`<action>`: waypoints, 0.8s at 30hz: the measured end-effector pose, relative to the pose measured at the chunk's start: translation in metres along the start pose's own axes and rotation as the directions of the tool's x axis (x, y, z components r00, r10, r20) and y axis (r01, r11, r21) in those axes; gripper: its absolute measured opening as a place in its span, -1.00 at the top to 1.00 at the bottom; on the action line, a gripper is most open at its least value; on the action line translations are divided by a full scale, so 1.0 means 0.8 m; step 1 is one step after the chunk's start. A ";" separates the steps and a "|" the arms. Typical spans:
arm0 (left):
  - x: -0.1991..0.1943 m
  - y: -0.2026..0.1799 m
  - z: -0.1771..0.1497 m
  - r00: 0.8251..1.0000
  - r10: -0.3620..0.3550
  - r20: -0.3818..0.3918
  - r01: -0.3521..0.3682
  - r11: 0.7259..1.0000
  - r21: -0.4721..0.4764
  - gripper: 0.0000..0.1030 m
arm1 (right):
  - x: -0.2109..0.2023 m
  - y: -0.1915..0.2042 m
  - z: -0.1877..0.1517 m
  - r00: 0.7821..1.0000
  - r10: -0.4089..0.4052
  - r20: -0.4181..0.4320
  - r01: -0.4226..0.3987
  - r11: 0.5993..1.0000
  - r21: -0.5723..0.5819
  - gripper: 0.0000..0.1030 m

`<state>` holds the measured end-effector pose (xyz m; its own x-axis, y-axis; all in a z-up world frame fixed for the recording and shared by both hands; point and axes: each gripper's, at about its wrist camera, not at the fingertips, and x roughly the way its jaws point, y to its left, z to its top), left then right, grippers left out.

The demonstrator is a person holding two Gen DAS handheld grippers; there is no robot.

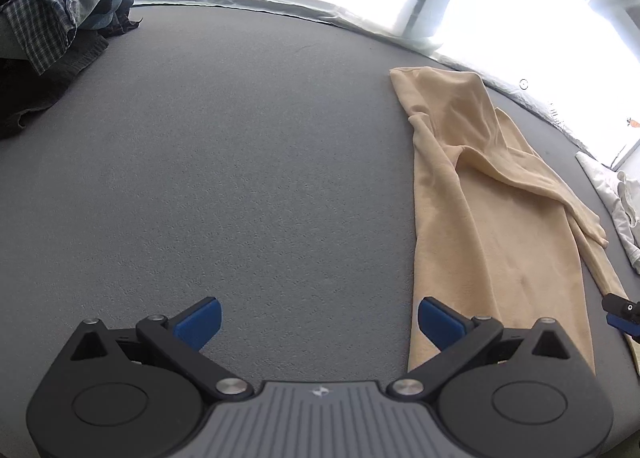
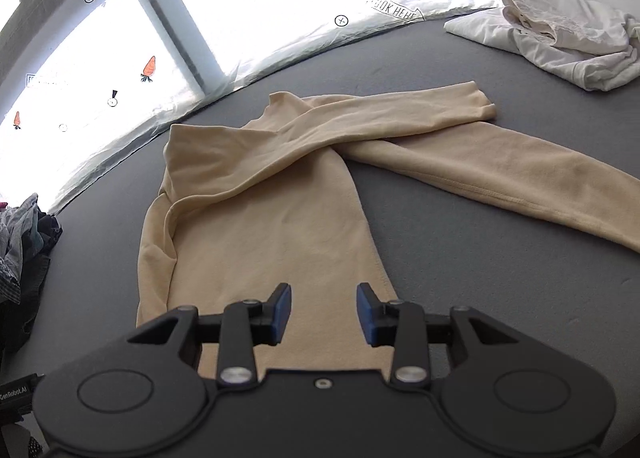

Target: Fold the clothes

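Observation:
A beige long-sleeved top [image 2: 260, 225] lies flat on the grey table [image 2: 460, 258]. Its left side is folded in, with one sleeve laid across the chest. The other sleeve [image 2: 500, 173] stretches out to the right. In the left wrist view the same beige top [image 1: 488, 217] lies at the right. My left gripper [image 1: 318, 324] hovers open over bare table, just left of the top's hem. My right gripper [image 2: 323, 312] is open above the lower part of the top, with nothing between its fingers. Its tip [image 1: 624, 312] shows at the right edge of the left wrist view.
A pile of mixed clothes with a checked shirt [image 1: 48, 13] sits at the far left of the table. Crumpled white garments [image 2: 560, 33] lie at the far right. Bright windows with carrot stickers [image 2: 149, 66] run behind the table's far edge.

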<state>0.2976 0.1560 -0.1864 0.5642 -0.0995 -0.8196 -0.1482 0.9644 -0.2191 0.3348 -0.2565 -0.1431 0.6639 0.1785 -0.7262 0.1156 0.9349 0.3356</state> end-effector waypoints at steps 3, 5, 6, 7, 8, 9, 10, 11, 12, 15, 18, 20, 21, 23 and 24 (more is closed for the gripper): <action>0.009 -0.012 0.010 1.000 0.017 0.012 -0.016 1.000 -0.025 -1.00 | 0.013 -0.025 0.016 1.000 -0.023 0.007 0.023 0.999 0.025 0.23; 0.018 -0.018 0.021 1.000 0.021 0.016 -0.020 0.999 -0.045 -1.00 | 0.023 -0.041 0.029 0.999 -0.034 0.009 0.034 0.998 0.055 0.23; 0.023 -0.021 0.027 1.000 0.023 0.018 -0.022 0.998 -0.055 -1.00 | 0.027 -0.048 0.034 0.999 -0.039 0.012 0.038 0.997 0.067 0.23; 0.027 -0.024 0.033 0.999 0.026 0.020 -0.024 0.998 -0.065 -1.00 | 0.030 -0.055 0.041 0.999 -0.045 0.018 0.044 0.997 0.069 0.23; 0.032 -0.026 0.039 0.999 0.028 0.022 -0.026 0.997 -0.075 -1.00 | 0.035 -0.062 0.048 0.998 -0.055 0.026 0.053 0.996 0.066 0.23; 0.036 -0.029 0.045 0.999 0.030 0.024 -0.028 0.996 -0.085 -1.00 | 0.039 -0.068 0.056 0.998 -0.062 0.031 0.060 0.996 0.062 0.23; 0.041 -0.032 0.050 0.999 0.033 0.025 -0.030 0.995 -0.095 -1.00 | 0.044 -0.073 0.062 0.997 -0.067 0.035 0.065 0.996 0.059 0.23; 0.046 -0.035 0.056 0.999 0.035 0.027 -0.032 0.994 -0.105 -1.00 | 0.049 -0.081 0.070 0.996 -0.075 0.039 0.073 0.996 0.060 0.23; 0.050 -0.038 0.062 0.999 0.037 0.029 -0.034 0.993 -0.114 -1.00 | 0.055 -0.089 0.079 0.995 -0.086 0.043 0.084 0.995 0.063 0.23; 0.069 -0.047 0.087 0.999 0.039 0.036 -0.034 0.990 -0.136 -1.00 | 0.075 -0.111 0.105 0.990 -0.127 0.058 0.123 0.990 0.070 0.22; 0.096 -0.058 0.125 0.999 0.026 0.046 -0.019 0.990 -0.142 -1.00 | 0.098 -0.131 0.133 0.983 -0.166 0.072 0.160 0.983 0.089 0.16; 0.118 -0.064 0.155 0.999 0.008 0.044 -0.001 0.989 -0.150 -1.00 | 0.113 -0.144 0.151 0.978 -0.192 0.081 0.183 0.978 0.104 0.13; 0.129 -0.067 0.170 0.999 0.000 0.042 0.007 0.988 -0.153 -1.00 | 0.121 -0.150 0.160 0.975 -0.204 0.086 0.194 0.975 0.111 0.13; 0.152 -0.074 0.203 0.999 -0.004 0.039 0.010 0.989 -0.147 -1.00 | 0.138 -0.162 0.179 0.968 -0.236 0.083 0.226 0.967 0.113 0.12; 0.164 -0.078 0.219 0.999 -0.004 0.045 0.010 0.991 -0.136 -1.00 | 0.146 -0.166 0.187 0.966 -0.247 0.080 0.238 0.965 0.111 0.12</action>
<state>0.5233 0.1257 -0.1872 0.6007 -0.0921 -0.7942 -0.2518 0.9210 -0.2972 0.5075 -0.4062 -0.1824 0.6720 -0.0831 -0.7359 0.3511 0.9106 0.2178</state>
